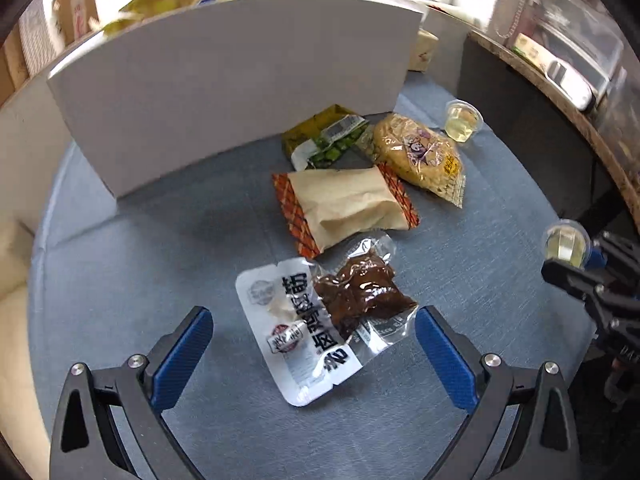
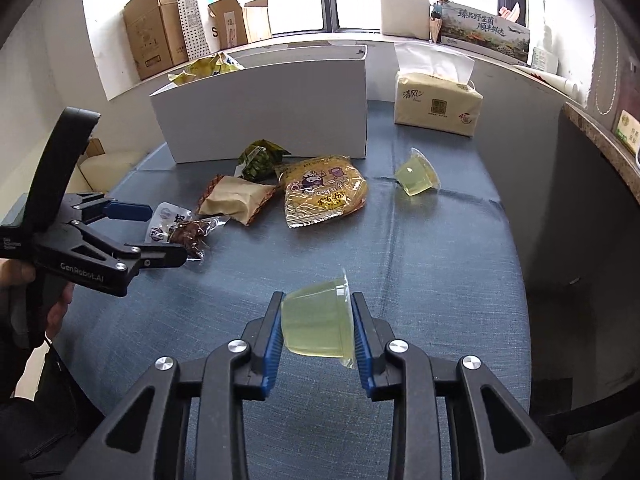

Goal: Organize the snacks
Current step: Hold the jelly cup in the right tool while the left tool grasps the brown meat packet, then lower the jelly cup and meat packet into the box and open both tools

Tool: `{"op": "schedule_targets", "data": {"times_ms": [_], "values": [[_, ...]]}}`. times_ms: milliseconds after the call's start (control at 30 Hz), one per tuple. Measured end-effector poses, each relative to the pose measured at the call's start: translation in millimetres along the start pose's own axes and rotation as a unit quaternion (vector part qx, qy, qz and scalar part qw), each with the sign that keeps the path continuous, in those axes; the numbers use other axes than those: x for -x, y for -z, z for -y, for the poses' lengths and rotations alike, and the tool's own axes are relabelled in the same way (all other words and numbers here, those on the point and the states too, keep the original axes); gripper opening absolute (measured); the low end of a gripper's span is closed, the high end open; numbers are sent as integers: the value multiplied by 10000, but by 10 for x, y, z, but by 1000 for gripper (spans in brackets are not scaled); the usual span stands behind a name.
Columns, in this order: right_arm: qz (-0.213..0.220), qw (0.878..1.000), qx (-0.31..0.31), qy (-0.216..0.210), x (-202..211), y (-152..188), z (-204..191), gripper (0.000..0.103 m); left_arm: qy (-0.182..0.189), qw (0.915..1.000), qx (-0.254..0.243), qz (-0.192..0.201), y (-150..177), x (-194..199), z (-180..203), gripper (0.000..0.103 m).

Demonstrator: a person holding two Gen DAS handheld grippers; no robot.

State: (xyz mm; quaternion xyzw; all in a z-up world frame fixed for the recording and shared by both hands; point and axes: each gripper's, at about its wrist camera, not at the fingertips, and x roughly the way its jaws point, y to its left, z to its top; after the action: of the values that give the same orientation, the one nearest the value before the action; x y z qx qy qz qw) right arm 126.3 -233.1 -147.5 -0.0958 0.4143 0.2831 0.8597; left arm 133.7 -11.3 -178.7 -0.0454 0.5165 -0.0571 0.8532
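My right gripper (image 2: 318,322) is shut on a pale yellow jelly cup (image 2: 316,324), held on its side just above the blue cloth; the same cup (image 1: 566,244) shows at the right edge of the left wrist view. My left gripper (image 1: 314,330) is open, its blue pads either side of a white and clear packet of brown meat (image 1: 332,312) lying below it. Beyond lie a tan packet with orange ends (image 1: 344,204), a yellow noodle packet (image 1: 420,154), a green packet (image 1: 324,140) and a second jelly cup (image 1: 463,120). The white box (image 1: 236,92) stands behind them.
A tissue pack (image 2: 438,102) sits at the back right of the table. Yellow snack bags (image 2: 210,66) stick up from inside the white box. Cardboard boxes (image 2: 156,32) line the window sill. A dark counter edge (image 2: 600,136) borders the table on the right.
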Motion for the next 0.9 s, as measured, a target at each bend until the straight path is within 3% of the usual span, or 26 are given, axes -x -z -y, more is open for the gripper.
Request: {"op": "schedule_targets", "data": {"times_ms": [200,300,400,500,600,900], "values": [[65,9999,106,-88,28,1,-101,34,-423,9989,-116,137,25,-97,188,103],[92,9998,61,-136,52,4,-111,34,-446,9987,-83,245,-37,-158,172,103],[80,9998,20,-161,51,0,-108,34,-620,9973,-125,365,-73,-150,172,91],[92,9998,-6,-183,65,-1,-94,34,-265,9984,87,496,-80,-23,91,78],[94,9998,-42,-182,69,-2,-75,34,-361,9978,83,552,-44,94,46,69],[88,9998,-35,-200,64,-10,-90,34,135,9953,307,909,38,496,-121,68]]}}
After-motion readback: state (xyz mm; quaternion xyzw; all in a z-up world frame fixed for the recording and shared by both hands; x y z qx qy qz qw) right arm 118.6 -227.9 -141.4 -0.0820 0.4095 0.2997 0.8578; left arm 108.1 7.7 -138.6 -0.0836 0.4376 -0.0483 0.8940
